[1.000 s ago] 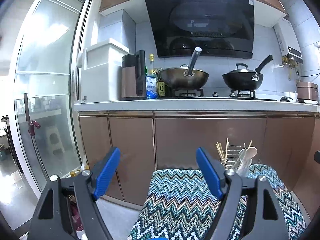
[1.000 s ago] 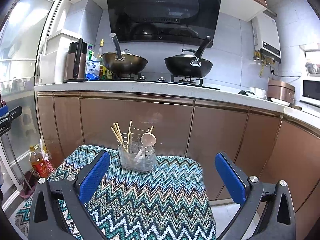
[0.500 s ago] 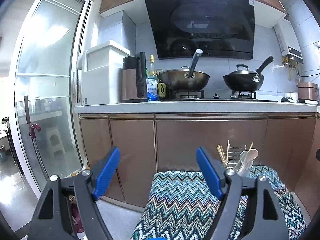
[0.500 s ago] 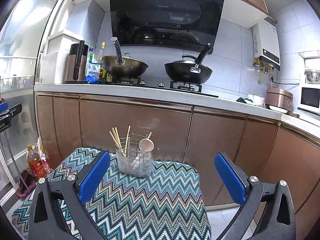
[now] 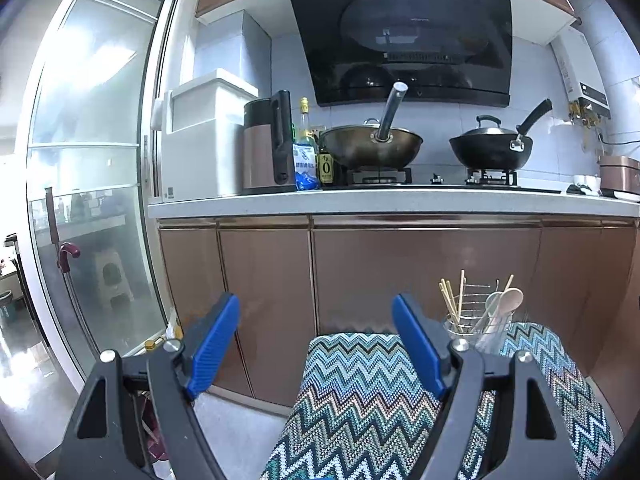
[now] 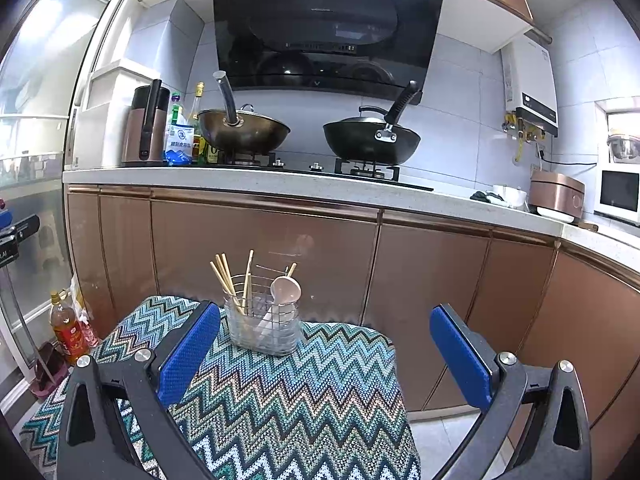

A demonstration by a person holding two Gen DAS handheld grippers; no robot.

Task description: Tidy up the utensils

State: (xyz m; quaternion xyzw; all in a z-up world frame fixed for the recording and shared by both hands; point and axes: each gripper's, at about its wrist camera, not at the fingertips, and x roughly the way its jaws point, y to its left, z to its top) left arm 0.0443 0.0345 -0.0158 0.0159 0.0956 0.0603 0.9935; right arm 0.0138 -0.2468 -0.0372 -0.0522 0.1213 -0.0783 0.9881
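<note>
A clear utensil holder with a wire rack stands at the far edge of a zigzag-patterned cloth. It holds wooden chopsticks and a pale spoon. In the left wrist view the holder is to the right, behind the right finger. My left gripper is open and empty, held over the cloth's left edge. My right gripper is open and empty, well short of the holder.
Brown cabinets and a white counter stand behind the table, with two woks on the stove. A bottle stands on the floor at the left. A glass sliding door is at far left.
Both grippers have drawn back and risen slightly, so the holder looks a little smaller and lower. Both stay open and empty.
</note>
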